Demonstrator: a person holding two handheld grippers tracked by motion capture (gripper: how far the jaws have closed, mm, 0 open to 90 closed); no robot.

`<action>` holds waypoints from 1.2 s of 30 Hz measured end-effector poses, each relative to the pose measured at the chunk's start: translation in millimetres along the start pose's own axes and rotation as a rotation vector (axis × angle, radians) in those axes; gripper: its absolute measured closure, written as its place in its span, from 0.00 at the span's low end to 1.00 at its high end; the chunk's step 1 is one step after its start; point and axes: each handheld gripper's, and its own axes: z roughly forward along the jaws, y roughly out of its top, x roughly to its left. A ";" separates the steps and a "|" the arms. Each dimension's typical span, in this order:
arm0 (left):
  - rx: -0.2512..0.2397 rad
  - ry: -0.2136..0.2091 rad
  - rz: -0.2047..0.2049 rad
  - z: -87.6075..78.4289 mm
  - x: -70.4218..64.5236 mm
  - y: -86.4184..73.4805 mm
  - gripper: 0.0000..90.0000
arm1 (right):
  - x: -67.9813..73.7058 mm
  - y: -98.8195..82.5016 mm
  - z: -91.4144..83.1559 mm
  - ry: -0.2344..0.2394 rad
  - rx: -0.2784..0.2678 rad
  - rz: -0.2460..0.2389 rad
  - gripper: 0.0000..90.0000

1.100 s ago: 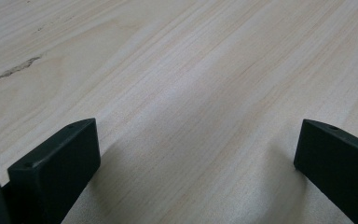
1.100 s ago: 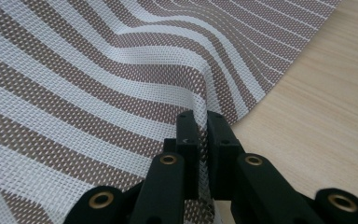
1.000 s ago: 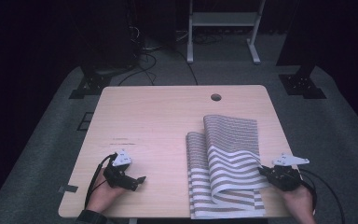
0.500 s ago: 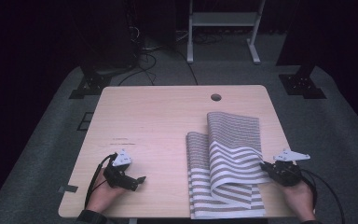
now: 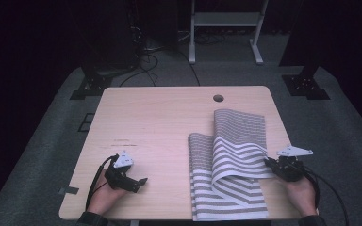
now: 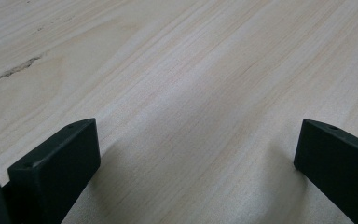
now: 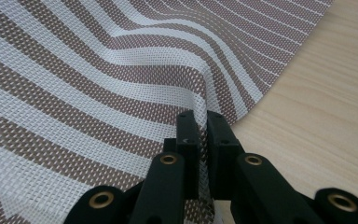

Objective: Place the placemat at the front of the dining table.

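Observation:
A brown-and-white striped woven placemat lies folded on the right half of the wooden table. My right gripper is shut on the placemat's right edge, which it lifts into a curved fold above the layer beneath. In the right gripper view the two black fingers pinch the weave between them. My left gripper rests low over bare wood at the front left, open, with its fingers wide apart and nothing between them.
A round cable hole sits near the table's far edge. Beyond the table are a white stand, cables and black bases on grey carpet. A piece of tape sticks at the front left corner.
My right gripper has drawn the pinched placemat edge a little to the right, spreading the lifted fold. The left gripper has not moved.

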 end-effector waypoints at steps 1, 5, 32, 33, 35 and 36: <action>0.000 -0.001 0.000 0.0 0.0 0.0 0.00 | -0.4 0.8 0.4 -0.001 0.000 0.000 0.94; 0.000 0.000 0.000 0.0 0.0 0.0 0.00 | -1.5 2.6 2.4 -0.005 -0.004 0.002 0.94; 0.000 0.000 0.000 0.0 0.0 0.0 0.00 | -23.3 22.5 16.6 -0.060 -0.025 0.033 0.94; 0.000 0.000 0.000 0.0 0.0 0.0 0.00 | -24.3 23.1 16.8 -0.062 -0.026 0.037 0.94; 0.000 0.000 0.000 0.0 0.0 0.0 0.00 | -27.2 24.8 18.6 -0.065 -0.030 0.044 0.94; 0.000 0.000 0.000 0.0 0.0 0.0 0.00 | -27.8 25.2 19.3 -0.066 -0.030 0.047 0.94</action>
